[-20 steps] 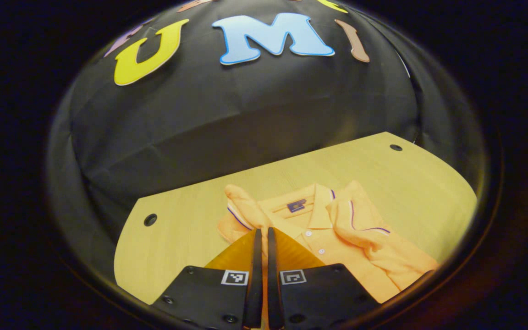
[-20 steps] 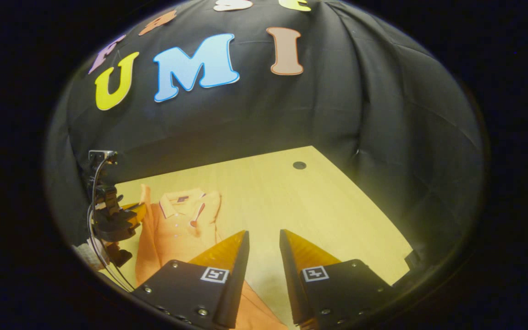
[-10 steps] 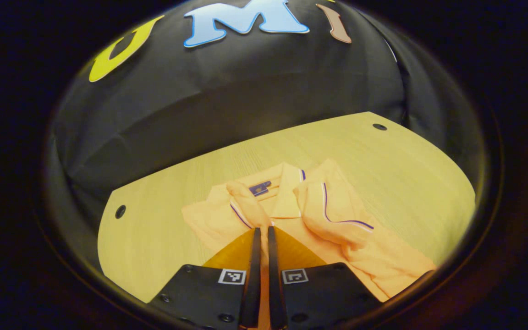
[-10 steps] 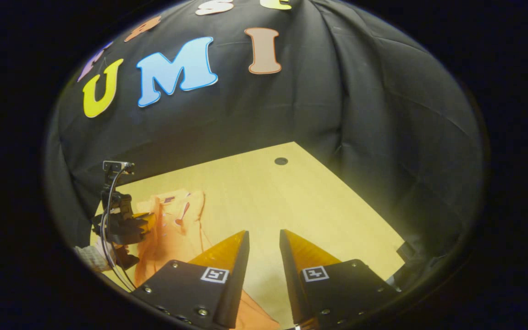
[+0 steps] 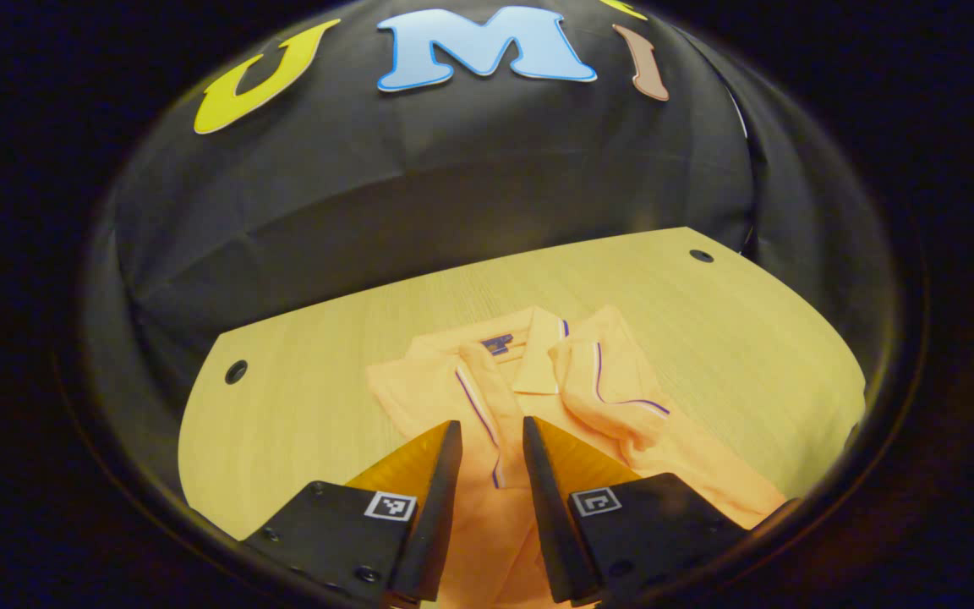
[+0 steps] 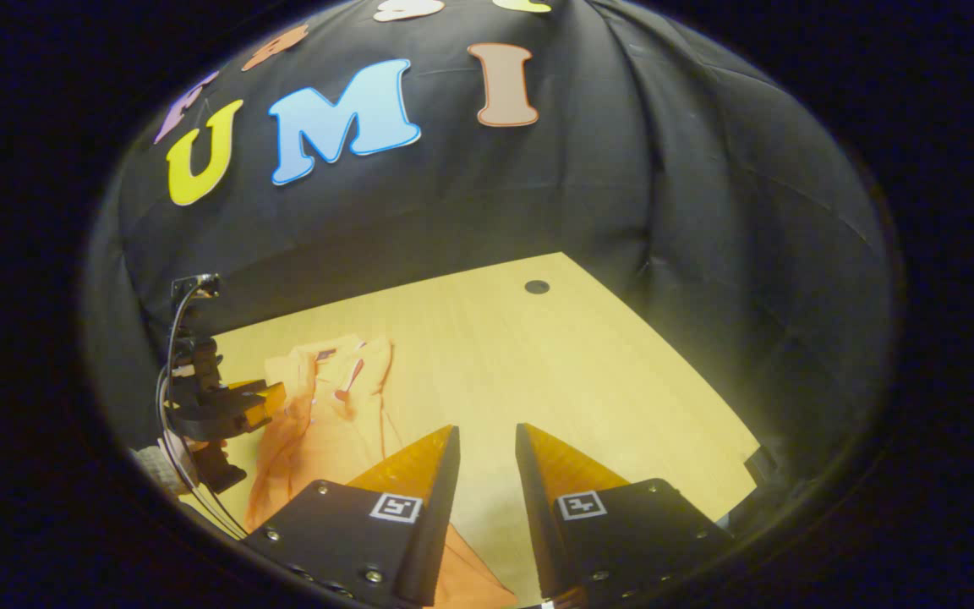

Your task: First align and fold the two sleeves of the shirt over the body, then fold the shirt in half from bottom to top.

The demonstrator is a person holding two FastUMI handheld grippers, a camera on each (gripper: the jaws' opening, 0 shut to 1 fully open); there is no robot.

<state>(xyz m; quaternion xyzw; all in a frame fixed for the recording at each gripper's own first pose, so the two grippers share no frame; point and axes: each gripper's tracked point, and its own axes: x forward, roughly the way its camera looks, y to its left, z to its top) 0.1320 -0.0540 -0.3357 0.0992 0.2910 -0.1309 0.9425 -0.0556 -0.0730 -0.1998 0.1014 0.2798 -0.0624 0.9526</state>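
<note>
Both grippers, left gripper point(image 5: 491, 431) and right gripper point(image 6: 487, 440), are hanging parted and empty; the orange polo shirt point(image 5: 538, 397), lying mid-frame, looks soft and limp, best pinched at its hem corners.

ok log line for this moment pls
left gripper: open above shirt | right gripper: open, nothing held | both sleeves folded over body | table: shirt flat | bottom fold: not done

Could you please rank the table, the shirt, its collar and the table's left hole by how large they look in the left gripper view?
1. Table
2. Shirt, partly hidden behind the tongs
3. Collar
4. Left hole
</note>
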